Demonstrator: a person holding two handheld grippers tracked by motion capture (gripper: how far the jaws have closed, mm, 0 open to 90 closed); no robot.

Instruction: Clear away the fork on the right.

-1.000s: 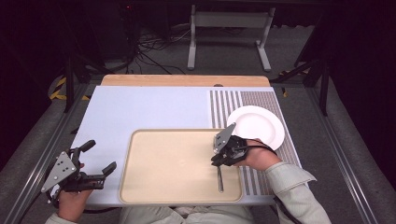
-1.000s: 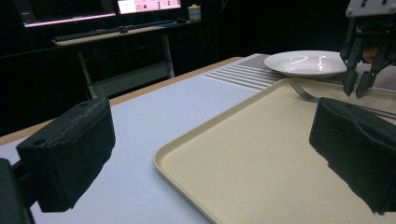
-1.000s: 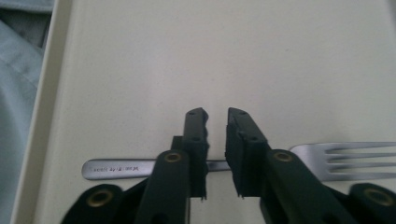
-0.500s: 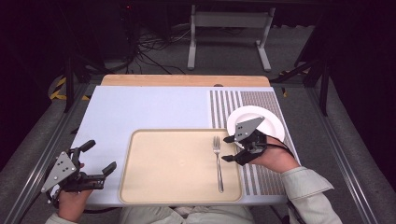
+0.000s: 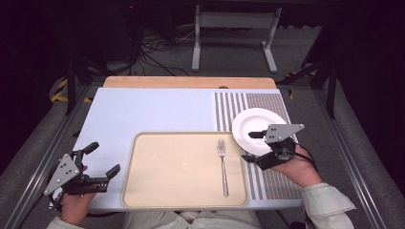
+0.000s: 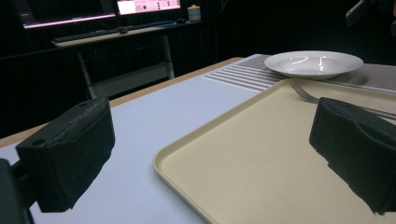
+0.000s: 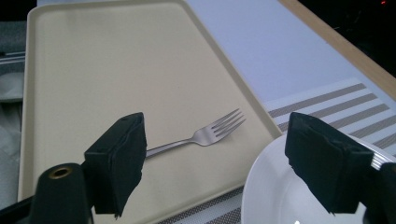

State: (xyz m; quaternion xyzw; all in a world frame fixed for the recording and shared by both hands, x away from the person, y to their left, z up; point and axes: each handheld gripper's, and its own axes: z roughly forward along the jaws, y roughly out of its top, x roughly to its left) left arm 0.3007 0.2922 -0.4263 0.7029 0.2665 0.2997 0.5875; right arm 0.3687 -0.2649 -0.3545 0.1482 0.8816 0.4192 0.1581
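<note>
Withdrawn rightward, right gripper gapes over plate — fork released on tray; left gripper gapes.

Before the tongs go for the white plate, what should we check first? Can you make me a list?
1. Right tongs open and empty: ok.
2. Round white ceramic plate has nothing on it: ok.
3. Right tongs already around the plate's rim: not ok, they hover at its near edge.
4. Silver metal fork lying flat on the beige plastic tray: ok.
5. Left tongs open, away from the plate: ok.
</note>
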